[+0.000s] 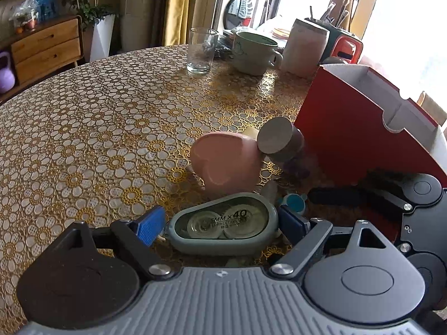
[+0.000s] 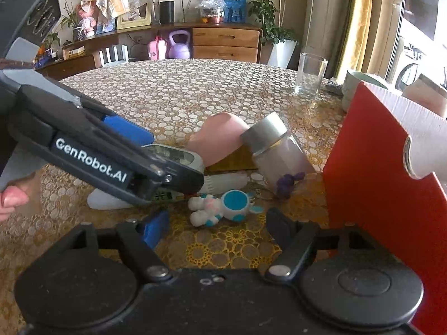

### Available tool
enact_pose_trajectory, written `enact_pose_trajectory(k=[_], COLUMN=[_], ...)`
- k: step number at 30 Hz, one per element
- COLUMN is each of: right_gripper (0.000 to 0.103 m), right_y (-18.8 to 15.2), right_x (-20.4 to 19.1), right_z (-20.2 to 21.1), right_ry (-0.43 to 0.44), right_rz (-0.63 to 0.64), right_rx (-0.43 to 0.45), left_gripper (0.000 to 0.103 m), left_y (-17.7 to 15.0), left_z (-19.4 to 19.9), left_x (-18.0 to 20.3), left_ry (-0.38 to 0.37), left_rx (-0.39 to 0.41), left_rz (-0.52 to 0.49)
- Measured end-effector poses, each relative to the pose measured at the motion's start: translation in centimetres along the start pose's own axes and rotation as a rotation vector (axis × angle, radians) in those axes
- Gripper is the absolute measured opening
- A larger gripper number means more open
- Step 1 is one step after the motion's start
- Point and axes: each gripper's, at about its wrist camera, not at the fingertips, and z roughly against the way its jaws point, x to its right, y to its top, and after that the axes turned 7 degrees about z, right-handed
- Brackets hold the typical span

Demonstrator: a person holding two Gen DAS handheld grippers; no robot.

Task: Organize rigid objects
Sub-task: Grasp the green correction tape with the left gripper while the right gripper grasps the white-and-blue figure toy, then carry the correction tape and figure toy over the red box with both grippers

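Gripping a grey-green correction tape dispenser [image 1: 223,223], the left gripper [image 1: 220,227] has its blue pads [image 1: 149,227] pressed against the two ends, jaws clenched on it just above the counter [image 1: 97,139]. Through the clear window the label reads "5MM x 40" with "CORRECTION TAPE" partly legible beneath it. The dispenser's long axis runs straight across from one pad to the other, flat face turned up toward the camera, wider end at the right pad and narrower end at the left pad.

From the right wrist view, that same left gripper [image 2: 173,164] comes in from the left, and "GenRobot.AI" is printed in white along its black arm. The dispenser [image 2: 173,156] peeks out at its tip.

The right gripper [image 2: 218,223] sits low over the counter with its jaws spread wide and nothing between them. Just ahead of those open jaws lies a small white-and-blue toy figure [image 2: 220,206] on its side, long axis roughly across the view.

Beyond the left jaws, a pink heart-shaped box [image 1: 223,159] stands tilted on edge, and leaning to its right is a glass jar [image 1: 282,139] with a silver lid, lid end up and tipped toward the camera. A red cardboard box [image 1: 349,128] with a white inside stands open to the right of both pairs of jaws. Farther off are a drinking glass [image 1: 201,51] and a pale green mug [image 1: 254,53], both upright.
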Motion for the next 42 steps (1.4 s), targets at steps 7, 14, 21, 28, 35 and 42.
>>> enact_pose_trajectory(k=[7,14,21,28,35,42], right_gripper=[0.061,0.058,0.058,0.058,0.058,0.058], right_y=[-0.1,-0.1,-0.8,-0.5,0.2,1.1], right_x=[0.2,0.2,-0.2,0.0,1.7,4.0], right_z=[0.0,0.3,2.6,6.9,11.2,15.7], right_ry=[0.014,-0.002,0.005,0.024,0.065,0.049], right_rz=[-0.020,-0.033,-0.057,-0.083,-0.113,-0.108], right_rx=[0.011,0.011,0.024,0.084,0.129,0.151], left_gripper=[0.088,0.088,0.088,0.088,0.088,0.088], left_y=[-0.3,-0.5,-1.1,-1.7,-1.6,-0.3], left_z=[0.0,0.3,1.5,4.0,7.4,10.2], left_x=[0.1,0.3,0.1,0.8,3.6,7.4], left_ry=[0.012,0.019,0.025,0.035,0.046,0.052], left_rx=[0.022,0.024,0.026,0.047,0.067,0.085], left_rz=[0.006,0.016,0.063,0.093,0.080,0.060])
